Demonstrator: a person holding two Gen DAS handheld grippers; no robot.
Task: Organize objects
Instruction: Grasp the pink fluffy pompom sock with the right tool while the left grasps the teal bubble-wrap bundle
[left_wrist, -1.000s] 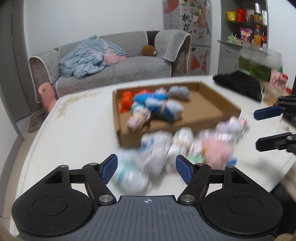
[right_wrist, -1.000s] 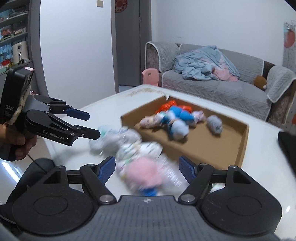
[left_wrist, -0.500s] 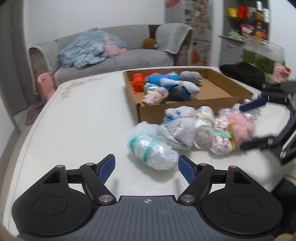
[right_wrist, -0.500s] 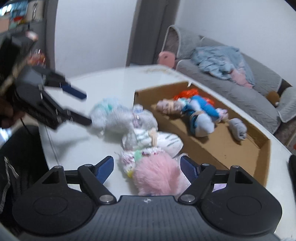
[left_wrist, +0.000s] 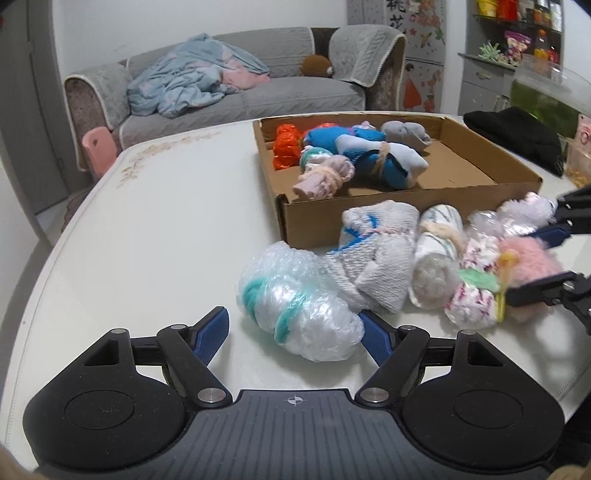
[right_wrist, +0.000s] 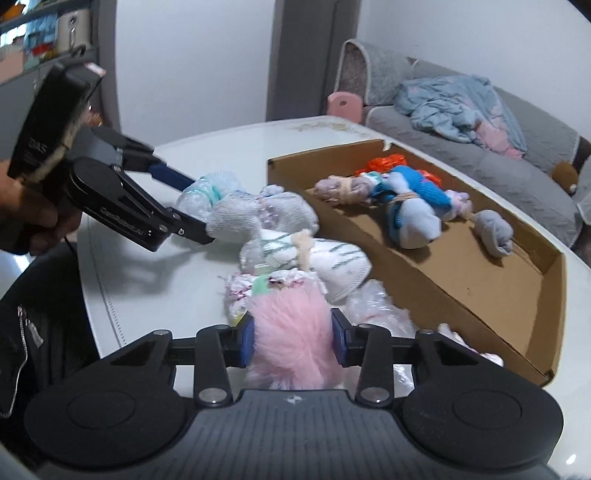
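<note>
Beside the cardboard box (right_wrist: 424, 258) on the white worktop (left_wrist: 166, 229), the right hand-held gripper (right_wrist: 292, 338) is closing on a pink fluffy bundle (right_wrist: 291, 328), while the left hand-held gripper (left_wrist: 295, 334) is straddling, unclenched, a bubble-wrapped bundle (left_wrist: 295, 306).

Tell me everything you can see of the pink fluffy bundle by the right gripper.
The pink fluffy bundle is a soft roll of long pale-pink fur, lying on the white table in front of the cardboard box. It sits between the right gripper's blue pads, which are closing and already press into the fur on both sides. Its far end touches a floral white bundle with a green tag; crinkled plastic wrap lies against its right side.
</note>
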